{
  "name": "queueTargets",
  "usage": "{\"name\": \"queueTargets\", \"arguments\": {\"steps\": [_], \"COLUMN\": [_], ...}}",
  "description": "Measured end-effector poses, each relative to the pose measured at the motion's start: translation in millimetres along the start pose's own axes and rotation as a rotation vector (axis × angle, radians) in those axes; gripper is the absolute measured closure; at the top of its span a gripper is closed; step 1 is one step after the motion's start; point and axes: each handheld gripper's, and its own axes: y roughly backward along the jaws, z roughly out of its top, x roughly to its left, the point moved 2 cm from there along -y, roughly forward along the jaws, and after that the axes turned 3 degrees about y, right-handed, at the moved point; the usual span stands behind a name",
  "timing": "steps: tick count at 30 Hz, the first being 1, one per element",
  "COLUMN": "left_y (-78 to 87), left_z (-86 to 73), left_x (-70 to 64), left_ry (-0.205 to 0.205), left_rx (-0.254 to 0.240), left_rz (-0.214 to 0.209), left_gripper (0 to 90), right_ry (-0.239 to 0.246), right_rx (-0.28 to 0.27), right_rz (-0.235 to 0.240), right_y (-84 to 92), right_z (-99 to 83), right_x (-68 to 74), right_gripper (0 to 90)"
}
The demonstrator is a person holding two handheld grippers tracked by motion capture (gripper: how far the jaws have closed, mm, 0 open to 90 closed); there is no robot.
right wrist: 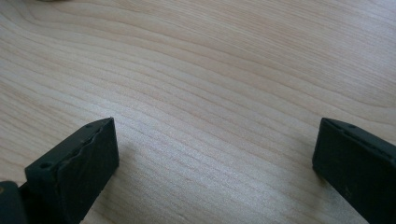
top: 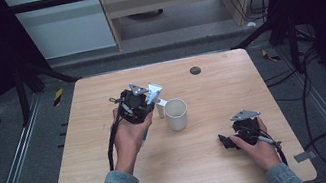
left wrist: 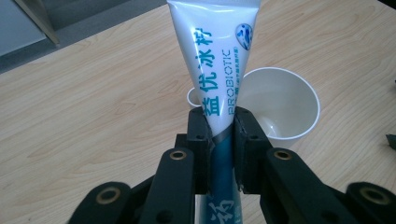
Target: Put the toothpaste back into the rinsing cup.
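My left gripper (left wrist: 219,126) is shut on a white and teal toothpaste tube (left wrist: 212,56), pinching it at mid-length. The tube's flat crimped end points away from the jaws and leans over a white cup (left wrist: 280,105). From above, the left gripper (top: 145,103) is raised over the table with the tube (top: 154,92) sticking out beside the cup (top: 176,114). A small white cap (top: 160,109) stands just left of the cup. My right gripper (right wrist: 215,163) is open over bare wood, nothing between its jaws; it rests low at the table's front right (top: 228,142).
The wooden table (top: 210,83) has a small dark round disc (top: 195,70) near its far edge. Black frame legs and cables lie on the floor around it. A pale cabinet stands beyond the far edge.
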Motion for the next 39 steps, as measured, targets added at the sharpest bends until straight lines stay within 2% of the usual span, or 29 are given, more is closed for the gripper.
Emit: {"name": "queueTargets", "arguments": {"steps": [17, 28, 34, 39], "left_y": [10.0, 15.8, 16.7, 16.6], "left_z": [22.1, 35.4, 40.7, 45.1], "left_x": [-13.3, -19.7, -23.3, -26.5], "left_ry": [-0.018, -0.028, -0.041, -0.037], "left_rx": [-0.072, -0.115, -0.119, -0.131], "left_rz": [-0.009, -0.007, -0.005, -0.004], "left_gripper": [78.3, 78.4, 78.4, 78.4], "right_ry": [0.01, 0.0, 0.0, 0.0], "right_rx": [-0.001, 0.001, 0.002, 0.002], "right_rz": [-0.003, -0.001, -0.001, -0.001], "right_y": [-0.3, 0.1, 0.1, 0.1], "right_z": [-0.2, 0.0, 0.0, 0.0], "right_x": [-0.5, 0.0, 0.0, 0.0], "right_gripper": [0.6, 0.6, 0.6, 0.6]}}
